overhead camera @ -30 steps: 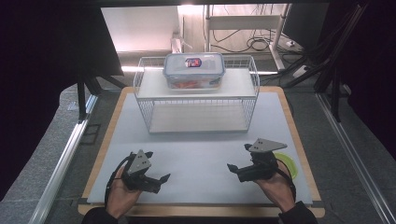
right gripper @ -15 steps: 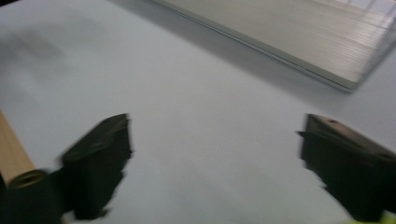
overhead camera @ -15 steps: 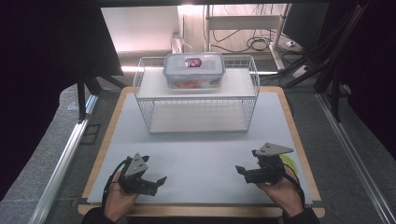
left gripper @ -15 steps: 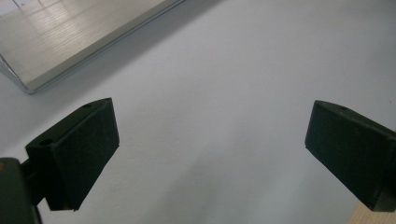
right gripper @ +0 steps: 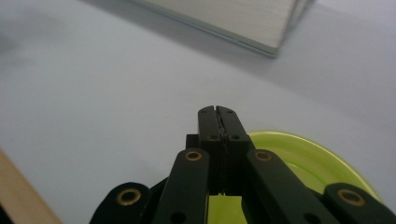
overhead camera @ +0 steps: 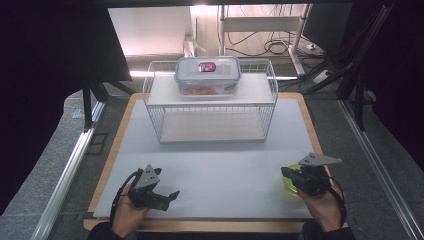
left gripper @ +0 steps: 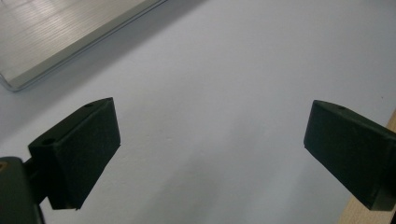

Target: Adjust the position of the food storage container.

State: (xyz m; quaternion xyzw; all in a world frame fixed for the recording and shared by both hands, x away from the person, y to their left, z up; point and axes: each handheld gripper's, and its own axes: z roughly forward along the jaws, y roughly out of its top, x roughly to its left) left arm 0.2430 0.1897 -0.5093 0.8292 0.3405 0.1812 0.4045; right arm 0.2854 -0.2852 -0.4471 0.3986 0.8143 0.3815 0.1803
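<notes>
Honestly, the thing to get right at this point is the grab on the lime-green dish [overhead camera: 289, 183], which sits flat on the white mat [overhead camera: 225, 165] at the near right corner, right under the right gripper [overhead camera: 286, 173]. That gripper's jaws have just been closing and in the right gripper view they're pressed together pad to pad, with no rim or anything else visible between them. The dish shows beside and below the linkage rather than in the bite, so I'd call that clenched on nothing. If the plan is to pick the dish up, my take is it needs to reopen, tip the nose down so one jaw goes inside the rim and one outside, and only then squeeze. Coming in flat over the top like this just skates above it. A shallow, slick-looking dish will probably want to slide on the mat, so go slow and square to the edge, and don't drag it toward the wooden border. The left gripper [overhead camera: 172, 194] rests at the near left of the mat with its jaws spread wide and nothing between them, so it's free to steady the far edge if the dish scoots. The wire rack [overhead camera: 150, 95] with the lidded container [overhead camera: 207, 75] on top is well apart at the back, so there's plenty of room to work.
</notes>
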